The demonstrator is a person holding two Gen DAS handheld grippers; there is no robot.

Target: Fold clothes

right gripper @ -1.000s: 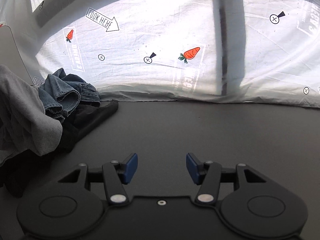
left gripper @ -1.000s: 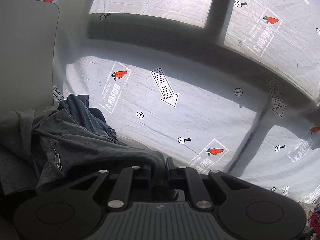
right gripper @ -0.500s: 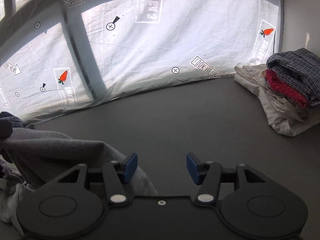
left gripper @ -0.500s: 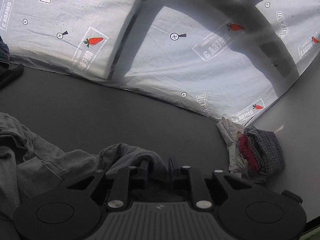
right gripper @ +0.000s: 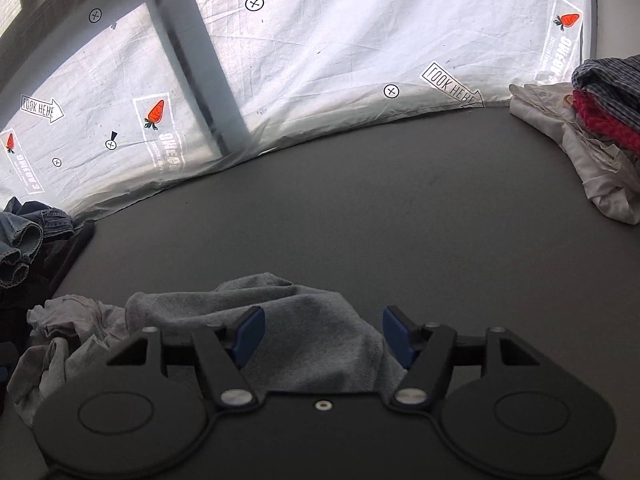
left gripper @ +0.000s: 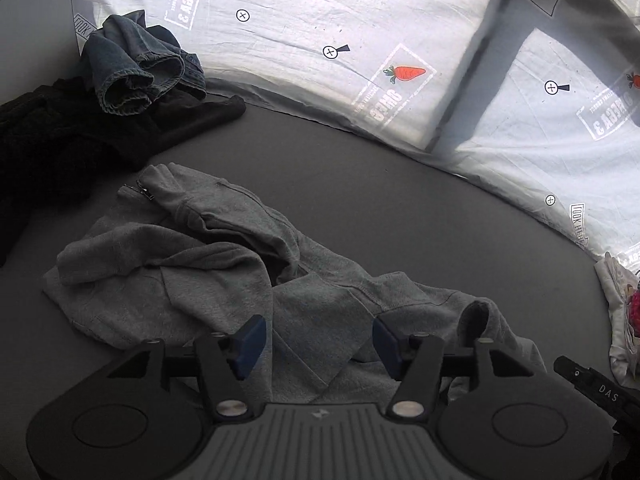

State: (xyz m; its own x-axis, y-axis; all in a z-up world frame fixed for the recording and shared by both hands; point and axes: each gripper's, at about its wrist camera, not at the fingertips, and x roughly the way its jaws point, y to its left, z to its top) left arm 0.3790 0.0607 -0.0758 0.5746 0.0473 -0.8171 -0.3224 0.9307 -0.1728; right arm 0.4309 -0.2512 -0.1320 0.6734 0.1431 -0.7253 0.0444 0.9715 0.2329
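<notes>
A grey zip hoodie point(left gripper: 224, 264) lies crumpled on the dark grey table point(left gripper: 380, 200). My left gripper point(left gripper: 316, 344) hovers over its near part; the jaws are opening, with cloth under them but not pinched by the blue pads. In the right wrist view the same grey hoodie point(right gripper: 304, 328) bunches under my right gripper point(right gripper: 323, 335), whose jaws are also opening and stand apart above the fabric. The zipper pull point(left gripper: 146, 192) shows at the hoodie's far left edge.
A pile of blue jeans point(left gripper: 136, 68) on black clothes point(left gripper: 60, 136) sits at the far left. A stack of folded clothes point(right gripper: 592, 136), white, red and checked, lies at the far right. A white printed sheet point(left gripper: 360, 40) borders the table's far edge.
The left gripper carried the grey hoodie from the pile to the table's middle, lowered and let it go. The right gripper swung rightward and now sits over the hoodie, jaws wider.
</notes>
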